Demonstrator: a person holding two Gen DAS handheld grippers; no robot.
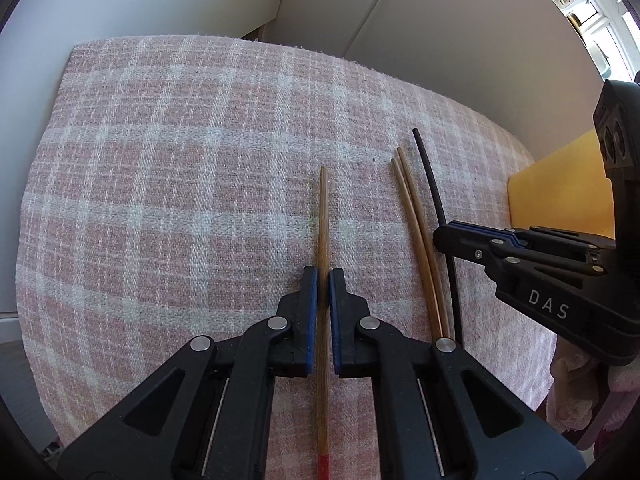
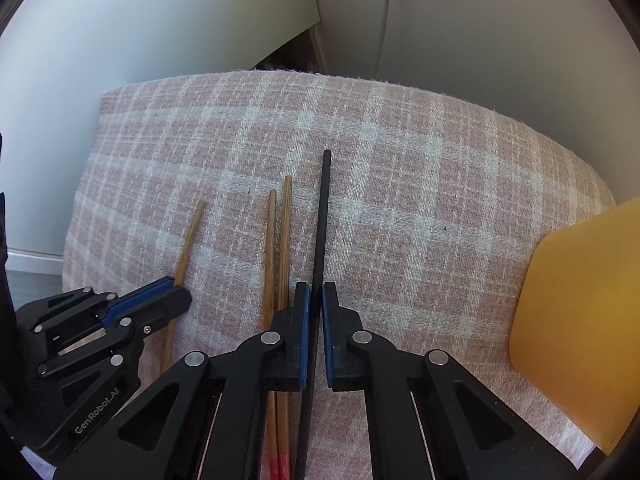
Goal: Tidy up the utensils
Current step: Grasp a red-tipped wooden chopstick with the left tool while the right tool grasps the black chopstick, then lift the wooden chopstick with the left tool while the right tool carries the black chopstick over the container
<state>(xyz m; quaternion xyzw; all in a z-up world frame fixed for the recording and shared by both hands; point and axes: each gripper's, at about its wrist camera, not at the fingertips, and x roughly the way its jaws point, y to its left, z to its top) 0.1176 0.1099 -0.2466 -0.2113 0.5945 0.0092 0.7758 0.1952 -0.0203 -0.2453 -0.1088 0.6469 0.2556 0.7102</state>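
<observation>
Wooden chopstick [image 1: 323, 216] is gripped at centre frame by the left claw [image 1: 323, 280]; black chopstick [image 2: 321, 216] is clamped by the right claw [image 2: 315, 294] on the checked cloth [image 2: 420, 200].

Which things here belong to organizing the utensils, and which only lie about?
Belong: single wooden chopstick in left gripper; black chopstick in right gripper; wooden pair.
Lying about: yellow board, checked cloth.
</observation>
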